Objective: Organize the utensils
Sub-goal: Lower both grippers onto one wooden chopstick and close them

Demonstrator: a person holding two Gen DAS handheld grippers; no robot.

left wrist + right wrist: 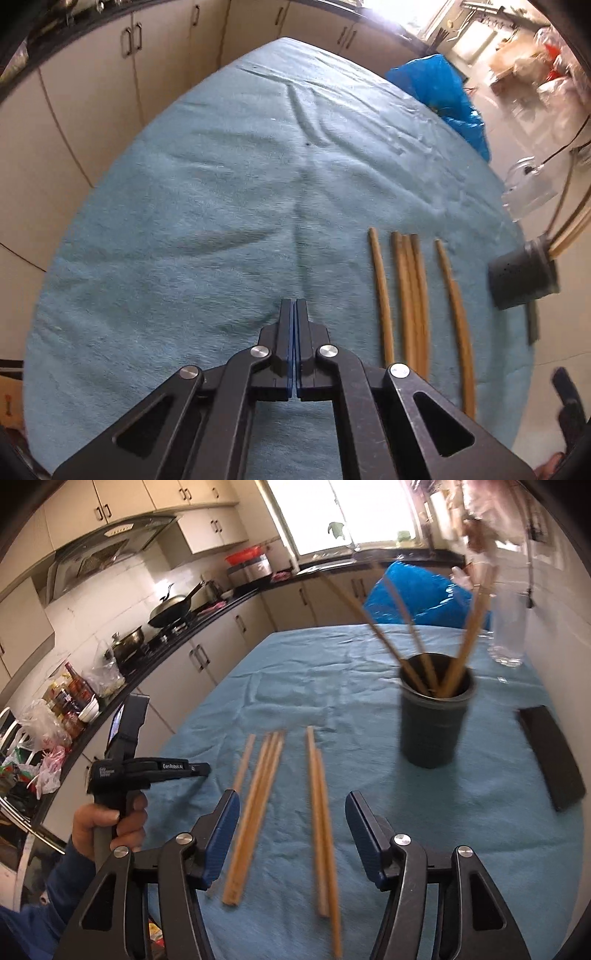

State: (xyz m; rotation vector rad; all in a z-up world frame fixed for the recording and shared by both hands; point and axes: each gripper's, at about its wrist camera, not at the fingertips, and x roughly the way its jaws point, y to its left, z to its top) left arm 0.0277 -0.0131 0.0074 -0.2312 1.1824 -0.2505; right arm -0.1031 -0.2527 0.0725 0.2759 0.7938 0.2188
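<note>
Left wrist: left gripper (294, 306) pressed together, empty, left of chopsticks (410, 295); cup (521, 277) right of them, half cut off | Right wrist: right gripper (291, 834) spread over blurred chopsticks (321, 827); cup (436, 720) beyond.

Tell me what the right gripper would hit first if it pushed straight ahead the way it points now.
Most likely the pair of chopsticks lying on the blue cloth between the open fingers of the right gripper. It points down at the table, short of the dark cup. Depth is uncertain.

Cream cabinets (207, 657), bright window (332, 513)
</note>
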